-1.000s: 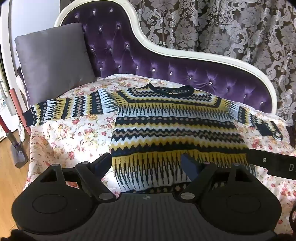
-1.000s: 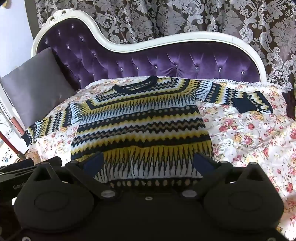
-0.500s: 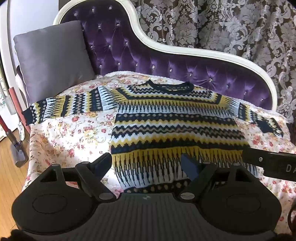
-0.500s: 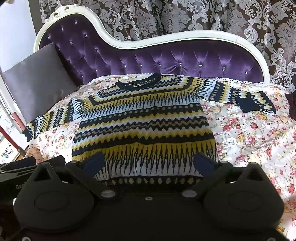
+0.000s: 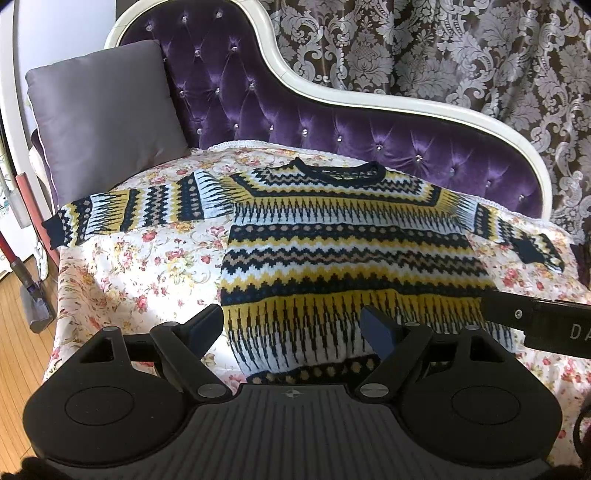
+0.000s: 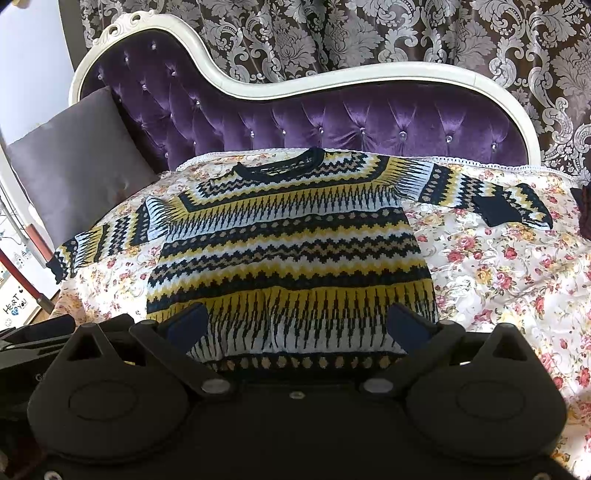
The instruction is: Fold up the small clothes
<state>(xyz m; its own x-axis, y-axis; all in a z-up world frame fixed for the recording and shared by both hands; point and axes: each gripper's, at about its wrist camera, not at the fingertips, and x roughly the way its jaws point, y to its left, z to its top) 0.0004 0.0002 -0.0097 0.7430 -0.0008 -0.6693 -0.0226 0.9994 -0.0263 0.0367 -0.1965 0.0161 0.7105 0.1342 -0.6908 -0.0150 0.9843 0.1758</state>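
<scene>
A small knitted sweater (image 5: 343, 251) (image 6: 288, 251) with navy, yellow and pale-blue zigzag bands lies flat on a floral cloth (image 5: 147, 266) (image 6: 498, 266), neck toward the backrest and both sleeves spread out sideways. My left gripper (image 5: 295, 326) hovers over the sweater's lower left hem, jaws wide apart with nothing between them. My right gripper (image 6: 295, 326) hangs above the hem's middle, also open and empty. Part of the right gripper's black body shows at the right edge of the left wrist view.
The cloth covers a purple tufted chaise (image 5: 332, 122) (image 6: 332, 122) with a white frame. A grey cushion (image 5: 99, 118) (image 6: 74, 162) leans at the left end. Patterned curtains (image 6: 369, 33) hang behind. A vacuum (image 5: 29, 288) stands on wood floor at the left.
Both views tilted slightly, so the sweater sits a little lower in frame. Neither gripper's jaws changed, and the sweater has not moved.
</scene>
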